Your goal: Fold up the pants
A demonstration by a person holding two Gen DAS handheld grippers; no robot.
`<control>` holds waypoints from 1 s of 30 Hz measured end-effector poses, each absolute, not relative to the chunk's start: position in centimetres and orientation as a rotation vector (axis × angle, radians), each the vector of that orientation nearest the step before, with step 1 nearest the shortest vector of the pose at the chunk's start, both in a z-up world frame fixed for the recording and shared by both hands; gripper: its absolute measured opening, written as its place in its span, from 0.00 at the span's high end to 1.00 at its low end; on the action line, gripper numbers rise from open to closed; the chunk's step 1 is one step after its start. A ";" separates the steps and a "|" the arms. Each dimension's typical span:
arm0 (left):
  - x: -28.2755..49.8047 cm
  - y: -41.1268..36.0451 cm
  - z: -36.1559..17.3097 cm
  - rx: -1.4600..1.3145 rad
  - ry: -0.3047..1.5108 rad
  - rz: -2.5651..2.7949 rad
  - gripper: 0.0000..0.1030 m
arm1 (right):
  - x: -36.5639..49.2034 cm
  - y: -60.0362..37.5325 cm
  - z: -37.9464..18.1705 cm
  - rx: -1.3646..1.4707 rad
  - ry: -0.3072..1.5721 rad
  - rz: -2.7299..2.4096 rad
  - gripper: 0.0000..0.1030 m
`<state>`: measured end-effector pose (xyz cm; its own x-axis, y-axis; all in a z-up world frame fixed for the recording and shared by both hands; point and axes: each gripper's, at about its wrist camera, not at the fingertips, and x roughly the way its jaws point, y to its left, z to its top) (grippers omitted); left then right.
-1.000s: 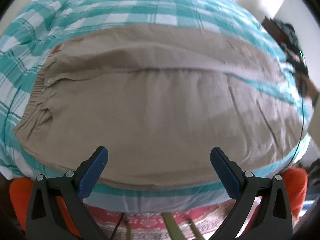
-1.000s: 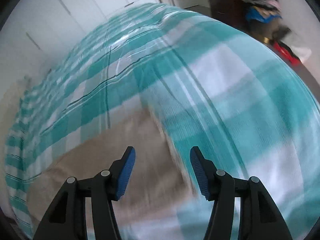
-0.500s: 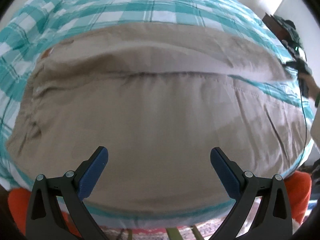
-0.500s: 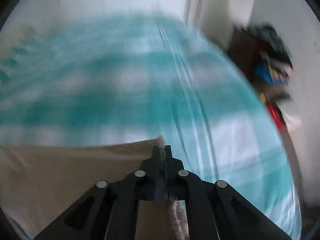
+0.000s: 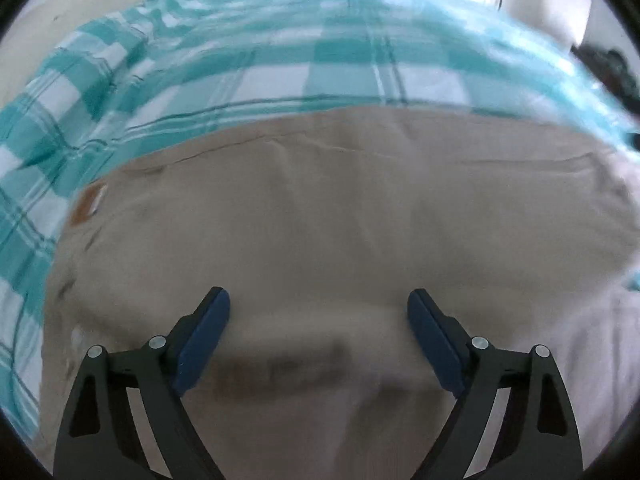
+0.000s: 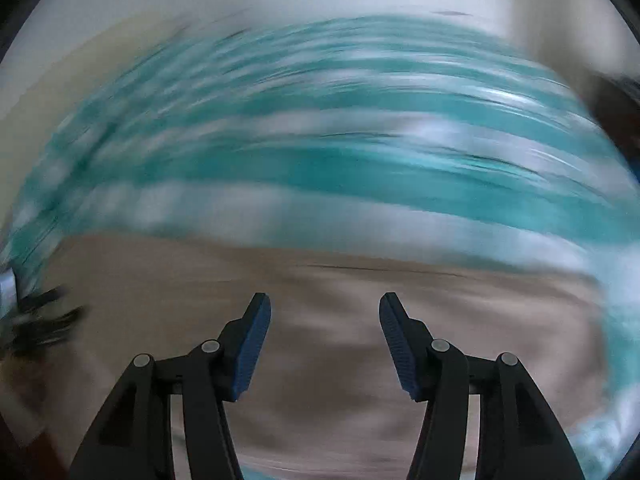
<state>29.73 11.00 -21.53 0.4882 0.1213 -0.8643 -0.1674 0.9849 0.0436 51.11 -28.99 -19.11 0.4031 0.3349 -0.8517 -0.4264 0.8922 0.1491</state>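
Blue pads line both fingers of the left gripper [image 5: 318,336], whose jaws stand wide apart and have just been closing a little, with nothing pinched between them — only the beige pants [image 5: 340,216] spread below. The cloth under the fingertips is blurred, and whether the pads touch it cannot be told. Outward from the gripper the pants lie flat on the bed, filling the middle of the left wrist view from edge to edge, with a long seam line running across near their far edge. At the left end of the garment sits a small brown label patch [image 5: 89,203]; it is too blurred for any writing on it to be read. Beyond the pants the teal-and-white checked bedsheet [image 5: 280,64] stretches to the pale wall.

In the right wrist view the right gripper [image 6: 325,336] holds its ribbed blue pads [image 6: 250,350] about half apart; its jaws have just been opening, and nothing is between them. Below and ahead of it the same beige fabric [image 6: 320,380] lies on the bed, heavily smeared by motion. Past the fabric's far edge the checked sheet [image 6: 340,168] shows only as teal and white streaks. At the left edge of this view a dark streaked shape lies over the cloth — what it is cannot be told.
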 end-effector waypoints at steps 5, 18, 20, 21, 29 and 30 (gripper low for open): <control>24.0 12.3 -21.9 -0.042 0.991 0.158 0.01 | 49.7 -11.5 -20.4 -0.444 1.063 0.917 0.45; 22.6 13.1 -25.1 -0.109 0.954 0.116 0.01 | 54.2 9.3 -28.6 -0.826 1.349 1.150 0.85; 22.3 13.2 -25.0 -0.112 0.949 0.114 0.00 | 53.6 10.5 -28.7 -0.933 1.321 1.139 0.96; 22.3 13.2 -25.0 -0.114 0.948 0.114 0.00 | 52.9 11.1 -28.3 -1.005 1.290 1.128 0.97; 22.2 13.1 -24.9 -0.116 0.952 0.106 0.00 | 49.4 16.0 -29.0 -1.459 0.746 0.831 1.00; 22.1 13.0 -24.9 -0.116 0.952 0.105 0.00 | 49.8 16.2 -29.8 -1.416 0.779 0.819 1.00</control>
